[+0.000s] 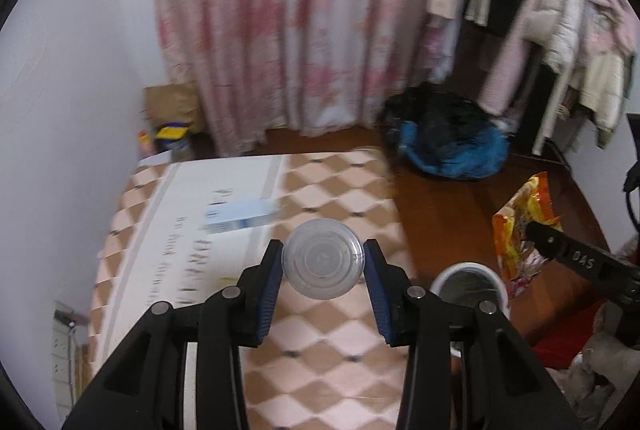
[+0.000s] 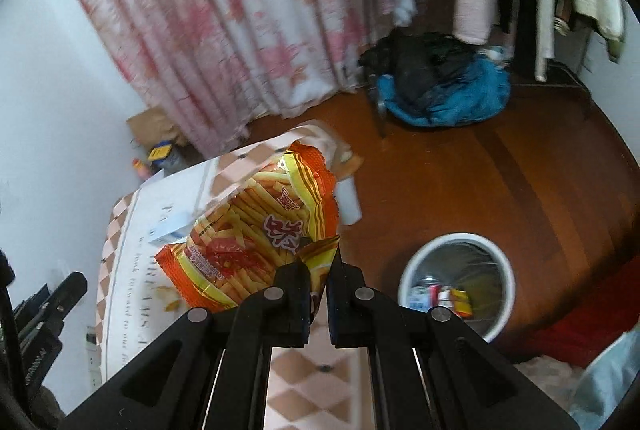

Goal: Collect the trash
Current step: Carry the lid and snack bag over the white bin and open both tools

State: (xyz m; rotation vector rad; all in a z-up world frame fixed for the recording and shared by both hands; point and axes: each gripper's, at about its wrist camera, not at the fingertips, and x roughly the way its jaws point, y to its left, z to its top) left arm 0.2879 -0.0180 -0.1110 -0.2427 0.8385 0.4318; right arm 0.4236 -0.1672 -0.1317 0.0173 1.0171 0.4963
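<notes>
While the left tool (image 1: 323,262) pinches a clear cup (image 1: 322,259) — wrapper (image 2: 256,234) clamped right; bin (image 2: 456,280) below.

A home bedroom: floral curtain (image 1: 280,22), clothes rack (image 1: 560,30) hung with coats, wooden floor (image 2: 500,182), checked-cloth tabletop (image 1: 332,190), white waste bin (image 2: 456,282).

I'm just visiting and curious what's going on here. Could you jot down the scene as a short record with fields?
Left gripper: shut on a clear plastic cup, held above the table
Right gripper: shut on an orange snack bag, pinched by one edge
Table: checkered cloth, a small blue-and-white box lying on it
Trash bin: white, on the wooden floor beside the table, some litter already inside
Background: pink floral curtain, hanging clothes
</notes>
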